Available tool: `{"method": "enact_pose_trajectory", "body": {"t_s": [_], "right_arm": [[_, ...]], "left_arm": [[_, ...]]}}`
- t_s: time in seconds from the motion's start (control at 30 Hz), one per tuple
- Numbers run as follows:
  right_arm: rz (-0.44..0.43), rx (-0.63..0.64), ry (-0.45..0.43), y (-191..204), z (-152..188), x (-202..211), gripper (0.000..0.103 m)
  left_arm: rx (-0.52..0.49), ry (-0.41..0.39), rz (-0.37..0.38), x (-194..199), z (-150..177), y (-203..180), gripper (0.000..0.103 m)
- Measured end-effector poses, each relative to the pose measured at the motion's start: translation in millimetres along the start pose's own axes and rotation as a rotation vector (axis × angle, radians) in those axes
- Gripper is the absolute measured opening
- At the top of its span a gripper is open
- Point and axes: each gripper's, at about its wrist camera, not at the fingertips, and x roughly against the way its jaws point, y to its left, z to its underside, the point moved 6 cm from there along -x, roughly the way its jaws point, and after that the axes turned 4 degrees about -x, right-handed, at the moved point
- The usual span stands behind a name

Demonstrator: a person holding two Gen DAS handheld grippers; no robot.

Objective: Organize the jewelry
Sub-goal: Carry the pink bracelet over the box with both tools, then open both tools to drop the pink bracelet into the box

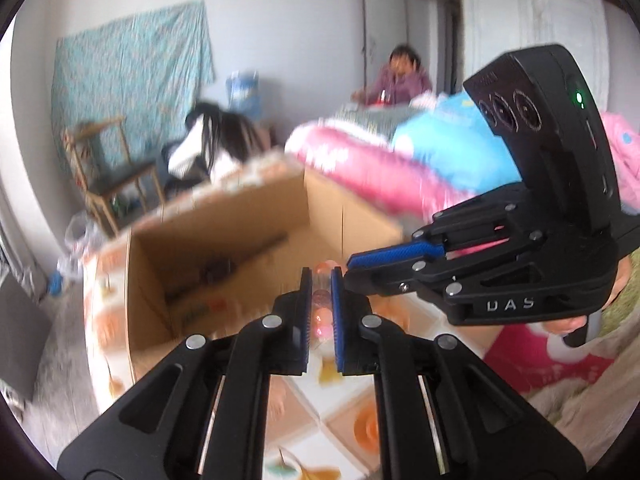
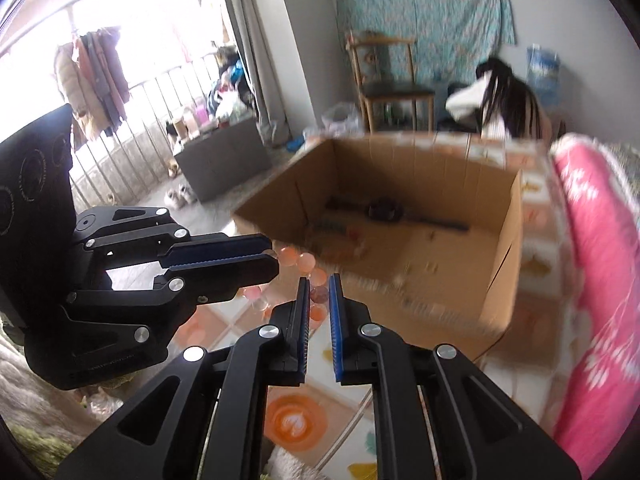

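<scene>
Right wrist: pink translucent bead bracelet [image 2: 298,260].

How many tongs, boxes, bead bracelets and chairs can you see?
Tongs: 2, the left tongs and the right tongs, both shut on the bracelet
Cardboard box: 1
Pink bead bracelet: 1
Wooden chair: 1
Total: 5

A wooden chair with a dark seat [image 2: 394,90] stands before a hanging teal patterned cloth [image 2: 424,4], and a pink floral quilt [image 2: 596,280] fills the frame's right.
</scene>
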Motion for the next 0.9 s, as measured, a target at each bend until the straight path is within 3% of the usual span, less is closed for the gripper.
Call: {"method": "enact_pose_trajectory", "body": {"t_s": [0.1, 0.2, 0.37, 0.6, 0.7, 0.83, 0.87, 0.9], "right_arm": [[0.028, 0.024, -0.043, -11.5, -26.0, 3.8, 0.010], [0.061, 0.015, -0.040, -33.1, -39.5, -5.7, 0.010], [0.104, -0.019, 0.056, -76.8, -35.1, -38.4, 0.010], [0.184, -0.033, 0.143, -110.6, -22.9, -60.0, 0.011], [0.211, -0.072, 0.104, -123.8, -26.0, -49.2, 0.011], [0.227, -0.129, 0.046, -138.4, -27.7, -30.7, 0.012], [0.232, -0.139, 0.038, -141.8, -27.6, -28.4, 0.013], [0.235, -0.151, 0.029, -143.1, -26.8, -24.0, 0.021]], "left_arm": [[-0.036, -0.033, -0.017, -17.1, -25.5, 5.6, 0.008], [-0.013, -0.008, 0.027, -46.8, -33.4, 7.5, 0.008], [0.064, 0.121, 0.105, -111.5, -22.6, 20.2, 0.008], [0.234, 0.283, 0.232, -163.5, 5.7, 26.9, 0.012], [0.269, 0.294, 0.223, -167.3, 14.5, 31.8, 0.021], [0.286, 0.255, 0.181, -156.0, 14.7, 44.2, 0.023], [0.290, 0.236, 0.161, -147.4, 13.7, 48.6, 0.024], [0.291, 0.217, 0.138, -137.3, 12.3, 52.9, 0.028]]}}
